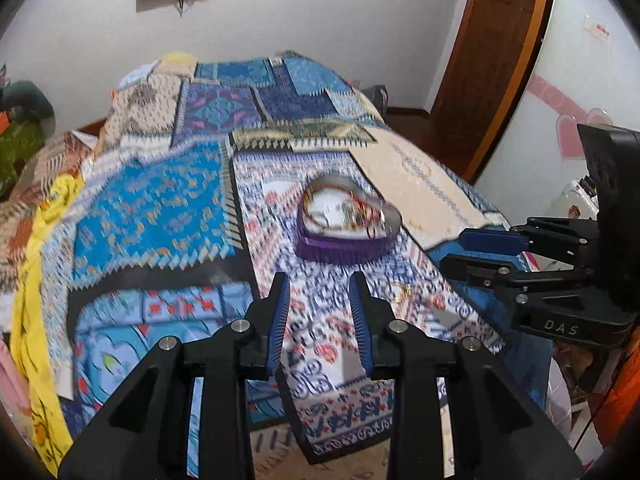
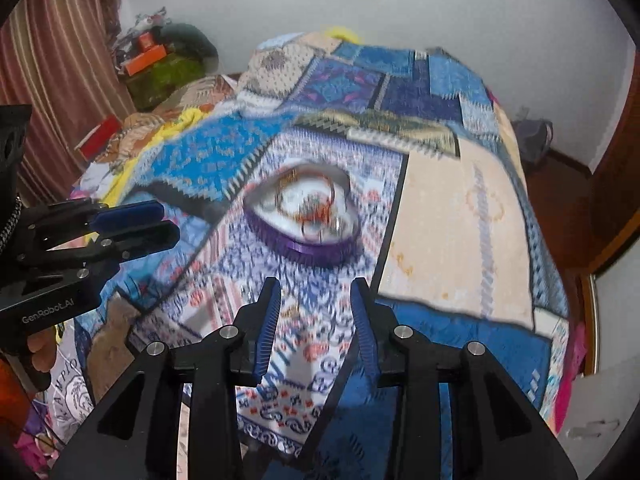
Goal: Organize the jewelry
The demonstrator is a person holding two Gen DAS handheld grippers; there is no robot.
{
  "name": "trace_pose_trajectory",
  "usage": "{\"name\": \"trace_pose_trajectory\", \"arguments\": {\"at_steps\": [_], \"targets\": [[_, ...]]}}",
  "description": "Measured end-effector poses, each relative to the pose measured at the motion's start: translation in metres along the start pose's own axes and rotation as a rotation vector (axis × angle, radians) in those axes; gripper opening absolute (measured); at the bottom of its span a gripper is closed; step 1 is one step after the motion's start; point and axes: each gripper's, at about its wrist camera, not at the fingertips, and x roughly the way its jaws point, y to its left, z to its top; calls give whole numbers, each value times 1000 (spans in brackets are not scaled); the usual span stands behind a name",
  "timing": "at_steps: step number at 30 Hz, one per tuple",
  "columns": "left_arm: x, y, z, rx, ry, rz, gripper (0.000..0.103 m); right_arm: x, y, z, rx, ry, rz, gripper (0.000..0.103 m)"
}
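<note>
The purple heart-shaped box with a clear lid [image 1: 347, 222], jewelry inside, sat on the patchwork bedspread [image 1: 160, 208] ahead of both tools. The left gripper [image 1: 320, 320] and right gripper [image 2: 316, 320] stood narrowly parted, empty (small gold piece [image 1: 400, 291] near). Approach slowly, level.

Black tongs [image 1: 319, 280], ribbed blue pads [image 1: 280, 320].

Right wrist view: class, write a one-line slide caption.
Open, empty right gripper above patchwork bedspread, facing purple heart-shaped jewelry box.
</note>
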Motion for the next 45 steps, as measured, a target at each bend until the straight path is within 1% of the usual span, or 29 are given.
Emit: {"name": "trace_pose_trajectory", "arguments": {"at_steps": [2, 7, 10, 12, 16, 20, 21, 22, 23, 24, 25, 27, 31, 35, 39, 41, 43, 45], "targets": [[5, -1, -6, -15, 21, -16, 30, 6, 0, -6, 1, 20, 8, 33], [14, 2, -19, -50, 49, -23, 30, 21, 7, -12, -38, 66, 17, 33], [22, 6, -23, -59, 76, -24, 30, 31, 11, -12, -66, 90, 26, 33], [27, 6, -26, -56, 100, -39, 30, 39, 14, -13, -94, 113, 30, 33], [33, -1, -30, -29, 113, -48, 30, 42, 18, -12, -129, 98, 22, 33], [36, -4, -29, -34, 104, -57, 30, 42, 20, -13, -169, 89, 24, 32], [37, -5, -28, -36, 105, -68, 30, 43, 22, -14, -189, 85, 18, 28], [38, -7, -27, -33, 103, -72, 30, 43, 24, -14, -210, 83, 15, 21], [38, -9, -27, -28, 102, -72, 29, 43, 26, -14, -221, 84, 19, 18], [39, -11, -26, -19, 100, -71, 29, 43, 27, -15, -227, 83, 18, 18], [40, -13, -25, -10, 101, -72, 26, 43, 26, -14, -227, 80, 16, 17], [41, -15, -24, -2, 104, -76, 25, 42, 23, -13, -212, 74, 14, 17], [46, -18, -21, 10, 117, -88, 20, 37, 10, -11, -154, 51, 12, 17], [50, -21, -20, 26, 118, -76, 20, 31, -2, -11, -103, 35, 14, 18], [55, -25, -18, 41, 120, -64, 20, 29, -4, -12, -112, 33, 7, 18], [57, -27, -17, 55, 120, -53, 14, 28, -4, -12, -109, 29, 11, 18], [60, -28, -16, 63, 123, -46, 10, 27, -4, -12, -109, 23, 14, 18], [62, -28, -14, 60, 124, -56, 9, 25, -4, -12, -110, 17, 12, 18]]}}
